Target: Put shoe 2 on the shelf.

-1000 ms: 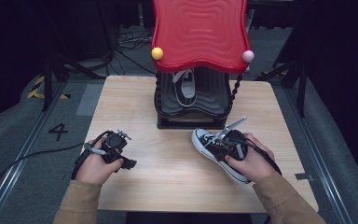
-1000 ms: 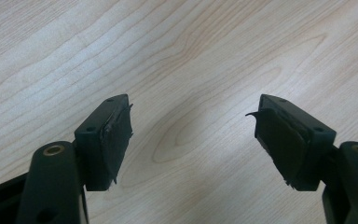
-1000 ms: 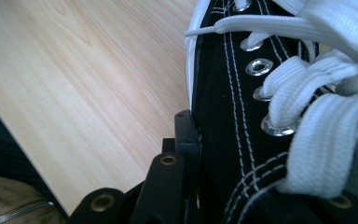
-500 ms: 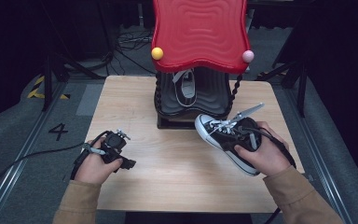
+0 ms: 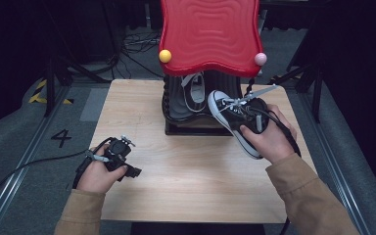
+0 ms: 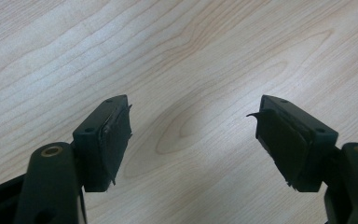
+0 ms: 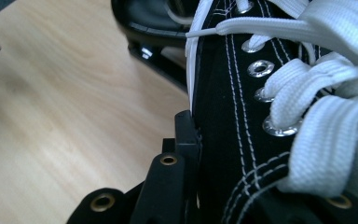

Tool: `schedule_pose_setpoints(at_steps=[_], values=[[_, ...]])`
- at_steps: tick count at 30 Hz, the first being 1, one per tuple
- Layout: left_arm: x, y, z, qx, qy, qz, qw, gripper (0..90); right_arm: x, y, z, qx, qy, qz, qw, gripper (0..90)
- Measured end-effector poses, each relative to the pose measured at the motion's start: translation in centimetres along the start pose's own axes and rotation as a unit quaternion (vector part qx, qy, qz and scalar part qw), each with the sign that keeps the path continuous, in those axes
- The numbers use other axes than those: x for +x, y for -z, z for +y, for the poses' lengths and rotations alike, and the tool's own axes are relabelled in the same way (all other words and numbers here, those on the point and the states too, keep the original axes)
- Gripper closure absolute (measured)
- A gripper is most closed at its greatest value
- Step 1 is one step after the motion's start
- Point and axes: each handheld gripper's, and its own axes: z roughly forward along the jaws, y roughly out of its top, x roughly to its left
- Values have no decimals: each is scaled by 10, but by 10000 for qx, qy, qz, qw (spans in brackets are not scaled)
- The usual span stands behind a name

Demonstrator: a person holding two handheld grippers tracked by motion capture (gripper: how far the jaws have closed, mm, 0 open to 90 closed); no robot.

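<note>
A pale wooden bench with a smooth, wavy grain carries everything. At its far edge, near the middle, stands a black shoe rack with twisted posts under a glossy red, rippled, wavy-edged top; a yellow ball and a pink ball sit at that top's near corners. One black canvas sneaker with a white sole rests on the rack's shelf. A second black canvas sneaker with white rubber toe cap, white stitching, metal eyelets and flat white laces is held tilted above the bench's far right part, toe just beside the rack. The right gripper is clamped on its side wall. The left gripper, near the bench's near left corner, has its jaws spread wide over bare wood.
</note>
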Motion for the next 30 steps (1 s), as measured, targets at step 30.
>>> schedule_pose_setpoints(at_steps=[30], values=[[12,9,-52,215,588,162,9979,264,-1,-76,47,-642,104,-1206,9906,870]])
